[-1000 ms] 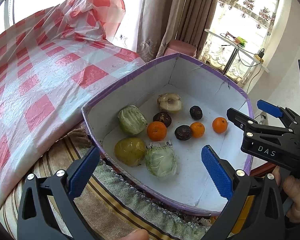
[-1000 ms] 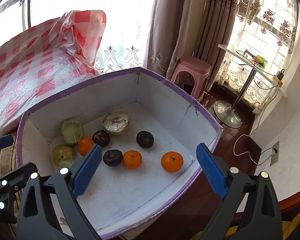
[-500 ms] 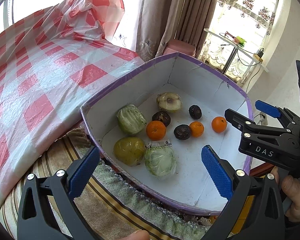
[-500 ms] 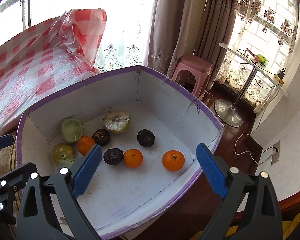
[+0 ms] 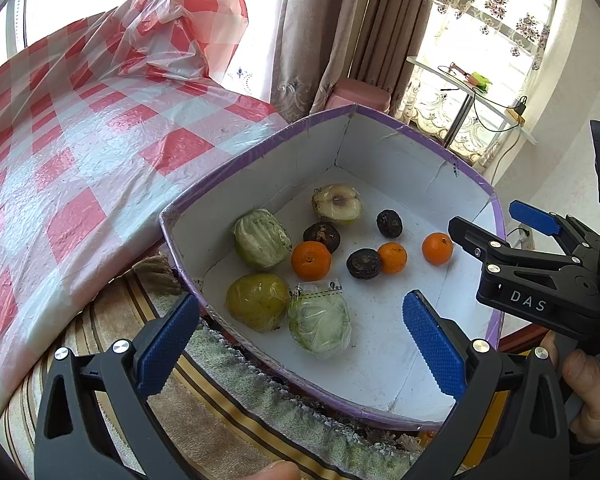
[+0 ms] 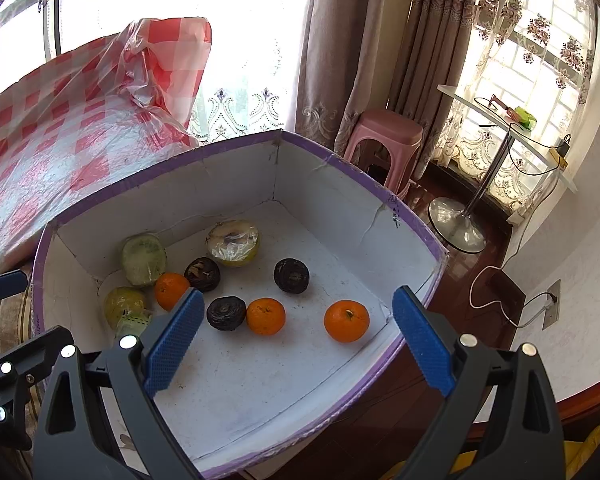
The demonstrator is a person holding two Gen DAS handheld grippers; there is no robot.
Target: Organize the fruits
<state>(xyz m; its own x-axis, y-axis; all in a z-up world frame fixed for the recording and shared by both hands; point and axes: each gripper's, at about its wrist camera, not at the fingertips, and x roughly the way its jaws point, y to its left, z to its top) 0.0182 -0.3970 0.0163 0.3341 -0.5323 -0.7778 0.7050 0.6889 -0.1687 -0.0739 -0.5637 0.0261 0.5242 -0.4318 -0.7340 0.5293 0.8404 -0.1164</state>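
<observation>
The left gripper [image 5: 300, 344] is spread wide and holds nothing; between and just ahead of its fingers lie 2 wrapped green fruits [image 5: 320, 324] inside the white box [image 5: 260, 164]. The right gripper [image 6: 296, 340] is also spread and empty, with 2 oranges [image 6: 346, 320] and a dark fruit [image 6: 226, 313] just ahead of it on the box floor.

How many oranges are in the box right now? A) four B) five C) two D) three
D: three oranges lie on the floor of the box: one beside the wrapped green fruit, one touching a dark fruit, and one alone near the right wall.
</observation>
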